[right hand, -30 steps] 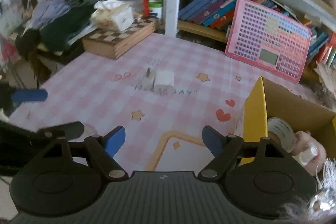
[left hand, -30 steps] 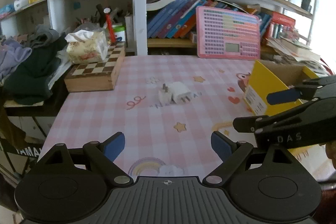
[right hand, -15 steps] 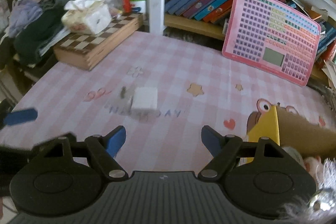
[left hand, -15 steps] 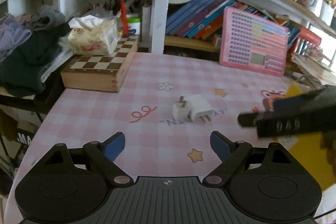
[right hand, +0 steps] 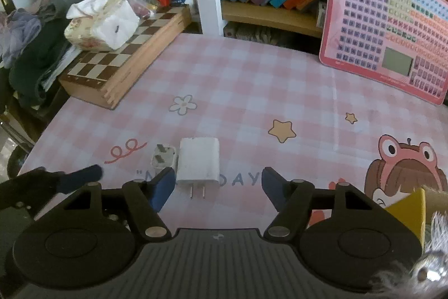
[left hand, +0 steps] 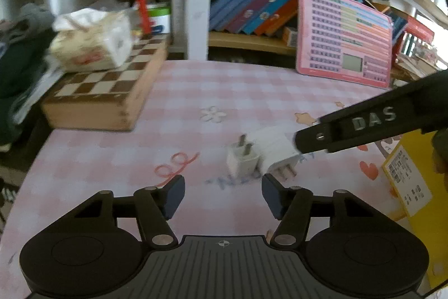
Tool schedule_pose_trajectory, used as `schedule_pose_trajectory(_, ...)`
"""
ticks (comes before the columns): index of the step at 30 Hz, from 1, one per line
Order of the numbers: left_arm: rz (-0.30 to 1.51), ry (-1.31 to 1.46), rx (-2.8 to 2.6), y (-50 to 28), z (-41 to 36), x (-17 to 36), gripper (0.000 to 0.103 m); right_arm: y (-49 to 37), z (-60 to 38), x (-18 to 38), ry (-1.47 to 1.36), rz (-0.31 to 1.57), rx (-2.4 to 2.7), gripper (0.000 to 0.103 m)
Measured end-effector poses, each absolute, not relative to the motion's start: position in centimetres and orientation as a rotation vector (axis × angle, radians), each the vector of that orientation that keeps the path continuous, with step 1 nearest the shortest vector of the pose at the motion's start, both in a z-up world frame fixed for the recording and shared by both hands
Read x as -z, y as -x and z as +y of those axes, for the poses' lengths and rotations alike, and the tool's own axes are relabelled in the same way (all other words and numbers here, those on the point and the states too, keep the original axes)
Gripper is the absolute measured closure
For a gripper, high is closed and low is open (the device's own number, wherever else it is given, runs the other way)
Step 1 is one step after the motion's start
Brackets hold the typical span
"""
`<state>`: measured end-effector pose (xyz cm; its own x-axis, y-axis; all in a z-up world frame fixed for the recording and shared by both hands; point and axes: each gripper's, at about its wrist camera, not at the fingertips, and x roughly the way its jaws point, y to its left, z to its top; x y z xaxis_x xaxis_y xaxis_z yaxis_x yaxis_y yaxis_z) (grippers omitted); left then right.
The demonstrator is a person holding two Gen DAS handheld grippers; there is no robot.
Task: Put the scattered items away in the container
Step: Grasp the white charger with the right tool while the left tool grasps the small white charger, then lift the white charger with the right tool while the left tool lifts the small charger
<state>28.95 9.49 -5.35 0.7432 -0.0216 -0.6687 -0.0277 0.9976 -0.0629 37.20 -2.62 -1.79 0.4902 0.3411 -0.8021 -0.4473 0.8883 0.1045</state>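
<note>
Chargers, large (right hand: pixel 199 159) and small (right hand: pixel 164 158), lie touching between the gaping right tongs (right hand: pixel 217 188); left tongs (left hand: pixel 223 196) gape nearby.

Left gripper (left hand: pixel 223 196) low over the table, jaws spread wide, nothing between the blue pads (left hand: pixel 174 195). Right gripper (right hand: pixel 217 188) also low and level, jaws wide apart, nothing clamped. In the left wrist view one right-gripper finger (left hand: pixel 364 128) reaches in from the right edge; in the right wrist view one left-gripper fingertip (right hand: pixel 79 177) enters from the left.
</note>
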Motion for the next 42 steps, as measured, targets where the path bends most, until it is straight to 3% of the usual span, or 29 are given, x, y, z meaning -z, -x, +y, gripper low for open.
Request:
schedule_pose_trajectory(4,0.741,0.061,0.009,-30.9,8.9,6.3,0.05,-38.2,-2.6,2.2,0.126,0.96,-0.479,0.036)
schedule_pose_trajectory(7,0.752,0.044,-0.008,-32.4,8.8,6.9,0.06,-38.6,-2.7,2.4,0.127,0.966,-0.474,0.036)
schedule_pose_trajectory(13,0.772,0.019,-0.025,-34.2,8.3,7.5,0.062,-39.5,-2.8,2.8,0.117,0.977,-0.466,0.036)
schedule_pose_trajectory(16,0.79,0.012,-0.03,-34.3,8.3,8.2,0.074,-39.9,-2.5,3.0,0.12,0.989,-0.473,0.036)
schedule_pose_trajectory(28,0.795,0.032,-0.084,-33.3,9.7,7.9,0.074,-41.6,0.6,5.0,0.186,1.041,-0.527,0.037)
schedule_pose_trajectory(37,0.788,0.095,-0.103,-31.6,12.0,7.2,0.075,-42.0,1.5,7.0,0.272,1.051,-0.536,0.05)
schedule_pose_trajectory(39,0.782,0.105,-0.101,-31.1,12.3,6.8,0.074,-41.6,1.7,7.0,0.293,1.029,-0.559,0.062)
schedule_pose_trajectory(42,0.77,0.106,-0.101,-30.4,12.3,6.2,0.074,-41.5,1.7,7.0,0.305,1.03,-0.569,0.062)
